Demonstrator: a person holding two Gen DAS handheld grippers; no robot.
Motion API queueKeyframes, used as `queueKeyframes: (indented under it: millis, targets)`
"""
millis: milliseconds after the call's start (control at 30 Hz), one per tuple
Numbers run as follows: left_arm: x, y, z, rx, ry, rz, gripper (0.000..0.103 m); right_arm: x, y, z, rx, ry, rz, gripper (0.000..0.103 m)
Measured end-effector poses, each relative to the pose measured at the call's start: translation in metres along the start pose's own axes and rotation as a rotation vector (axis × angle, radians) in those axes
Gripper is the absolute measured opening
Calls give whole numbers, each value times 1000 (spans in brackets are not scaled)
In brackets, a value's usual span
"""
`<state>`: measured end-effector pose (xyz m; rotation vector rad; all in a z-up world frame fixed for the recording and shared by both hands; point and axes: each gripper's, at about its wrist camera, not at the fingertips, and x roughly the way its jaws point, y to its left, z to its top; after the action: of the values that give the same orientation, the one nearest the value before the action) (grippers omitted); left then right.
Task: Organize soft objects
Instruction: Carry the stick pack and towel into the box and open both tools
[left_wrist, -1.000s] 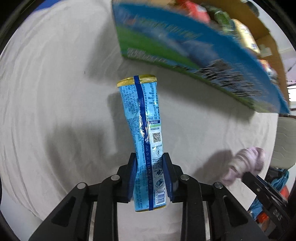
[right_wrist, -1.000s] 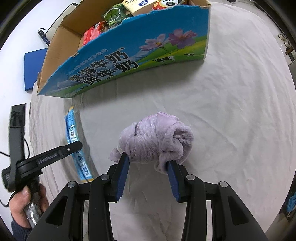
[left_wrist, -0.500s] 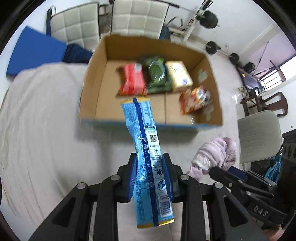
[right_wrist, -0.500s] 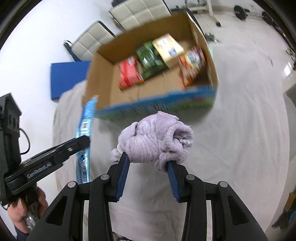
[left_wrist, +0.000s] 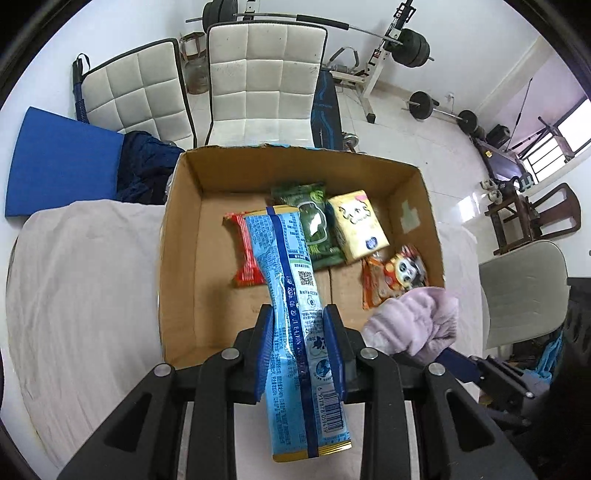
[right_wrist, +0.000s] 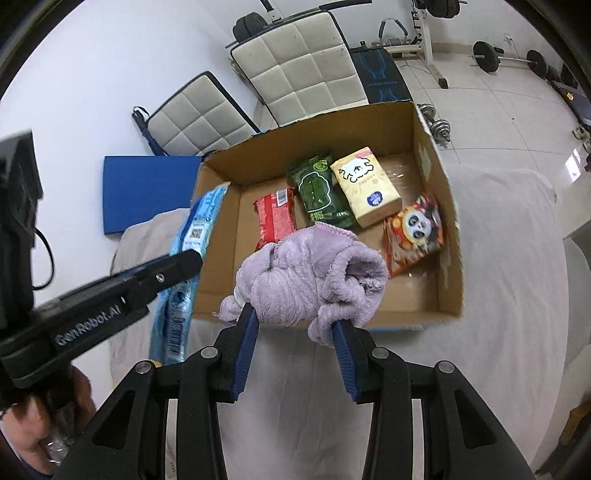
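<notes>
My left gripper (left_wrist: 298, 325) is shut on a long light-blue snack packet (left_wrist: 291, 295) and holds it above the near wall of an open cardboard box (left_wrist: 177, 258). My right gripper (right_wrist: 295, 325) is shut on a bundled lilac towel (right_wrist: 306, 280), held above the box's near edge (right_wrist: 332, 317). The packet also shows in the right wrist view (right_wrist: 195, 236), and the towel in the left wrist view (left_wrist: 413, 325). In the box lie a red packet (right_wrist: 277, 218), a green packet (right_wrist: 319, 192), a yellow tissue pack (right_wrist: 365, 184) and an orange panda packet (right_wrist: 413, 232).
The box stands on a table with a pale cloth (left_wrist: 81, 288). Two white quilted chairs (left_wrist: 262, 74) stand behind it, with a blue mat (left_wrist: 59, 162) at the left and gym weights (left_wrist: 410, 48) further back. A grey chair (left_wrist: 524, 291) is at the right.
Both grippers have risen with their loads and tilted, so the view went from the box's outer side to looking down into the box. Both now hang over its near edge.
</notes>
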<state>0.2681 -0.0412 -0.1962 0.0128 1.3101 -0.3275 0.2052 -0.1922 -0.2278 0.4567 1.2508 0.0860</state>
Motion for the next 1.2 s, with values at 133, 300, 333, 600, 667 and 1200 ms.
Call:
queueKeyframes:
  millis: [133, 300, 333, 600, 667, 1200]
  targets:
    - [24, 11, 18, -12, 28, 13, 24, 30, -4, 11, 18, 28, -14, 43]
    - [64, 30, 27, -52, 109, 9, 24, 72, -17, 22, 69, 96, -12, 43]
    - [71, 32, 27, -58, 123, 10, 24, 79, -19, 23, 71, 109, -11, 43]
    - [119, 46, 21, -92, 252, 24, 27, 131, -30, 23, 98, 214, -18, 51]
    - [121, 46, 22, -92, 257, 31, 27, 134, -31, 23, 93, 218, -28, 60]
    - [90, 43, 13, -48, 126, 134, 94, 107, -36, 41, -7, 144, -275, 103]
